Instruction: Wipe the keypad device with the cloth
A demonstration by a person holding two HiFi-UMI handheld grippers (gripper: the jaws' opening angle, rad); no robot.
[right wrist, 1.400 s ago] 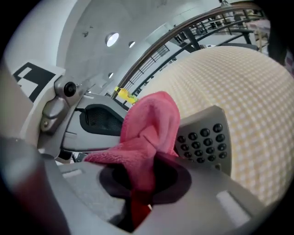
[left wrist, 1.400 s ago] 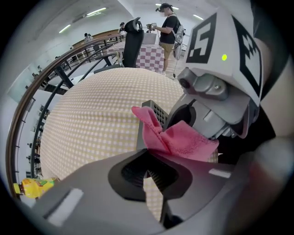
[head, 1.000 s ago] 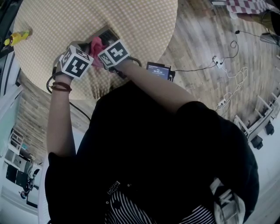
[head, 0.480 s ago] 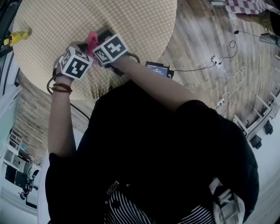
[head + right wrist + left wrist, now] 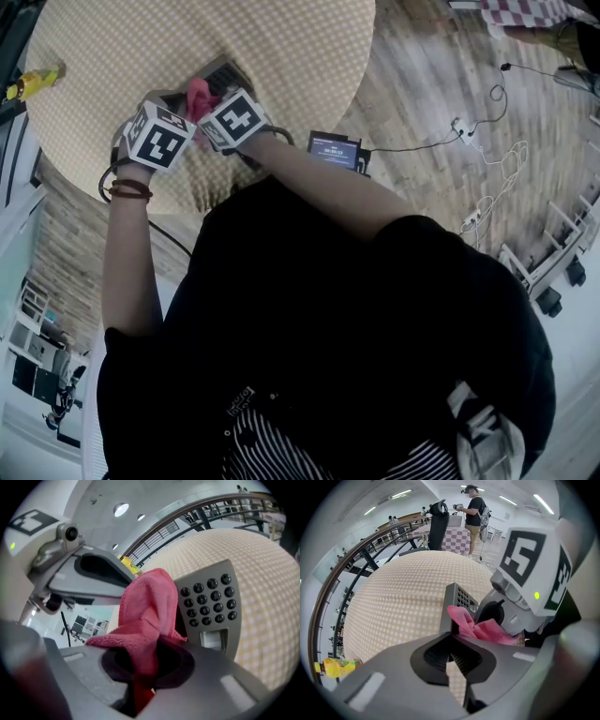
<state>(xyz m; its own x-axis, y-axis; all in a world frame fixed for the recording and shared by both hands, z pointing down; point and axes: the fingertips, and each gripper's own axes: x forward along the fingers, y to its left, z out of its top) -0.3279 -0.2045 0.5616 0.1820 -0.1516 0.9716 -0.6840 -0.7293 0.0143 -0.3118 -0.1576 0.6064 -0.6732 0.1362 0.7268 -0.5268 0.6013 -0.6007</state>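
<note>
As I look down through the head view, the person's dark top (image 5: 356, 337) fills the near half. The two marker cubes cover most of the work at the near-left edge of the round checked table (image 5: 291, 47). A yellow bottle (image 5: 34, 80) sits by the table's left rim, well apart from the grippers. A small lit screen (image 5: 336, 150) shows just past the table's near-right edge, with cables (image 5: 492, 178) on the wood floor further right. Between the left gripper (image 5: 173, 101) and the right gripper (image 5: 212, 105) I see only a pink tuft of cloth (image 5: 198, 92) and a grey corner of the keypad (image 5: 223, 71).

In the left gripper view, I read the jaws as clamped on the keypad's thin near edge, so the slab stands up from them. The right gripper's body blocks everything to the right, and the cloth lies against the keypad's face. Far off are a person (image 5: 474, 508), a black chair (image 5: 438, 522) and a railing (image 5: 370, 555).

In the right gripper view, the jaws are pinched tight on the cloth, which rises in a fold and hides the keypad's left edge. The left gripper fills the upper left. The keypad is grey, with rows of dark round buttons (image 5: 211, 599) and a pale window (image 5: 213, 639) below them.
</note>
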